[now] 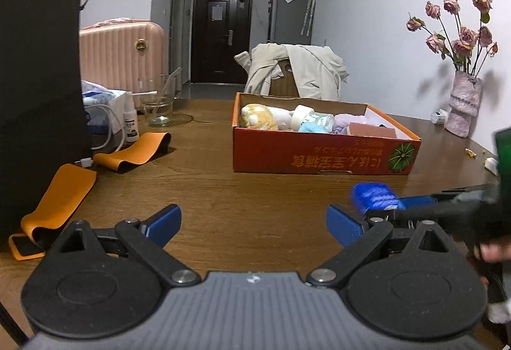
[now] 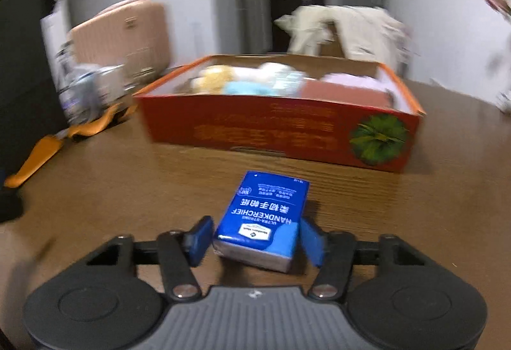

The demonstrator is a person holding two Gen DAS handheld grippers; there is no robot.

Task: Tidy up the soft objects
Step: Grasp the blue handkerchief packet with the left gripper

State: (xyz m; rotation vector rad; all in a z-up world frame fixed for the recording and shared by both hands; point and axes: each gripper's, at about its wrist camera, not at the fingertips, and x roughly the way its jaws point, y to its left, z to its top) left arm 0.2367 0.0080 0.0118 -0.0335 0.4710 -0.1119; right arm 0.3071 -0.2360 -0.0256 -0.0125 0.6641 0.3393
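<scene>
The right gripper (image 2: 254,238) straddles a blue tissue pack (image 2: 263,215) lying flat on the table (image 2: 127,190); whether its pads press it, I cannot tell. The pack's long axis points toward the orange box (image 2: 281,129) of soft items beyond. The left gripper (image 1: 254,223) gapes wide, empty.

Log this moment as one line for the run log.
left gripper: open, empty | right gripper: around tissue pack on table | box: holds soft things

The tissue pack (image 2: 262,219) at lower centre is blue with white lettering. The box (image 1: 322,155) at centre right is orange-red with a green rosette; the table (image 1: 207,183) is brown woodgrain.
</scene>
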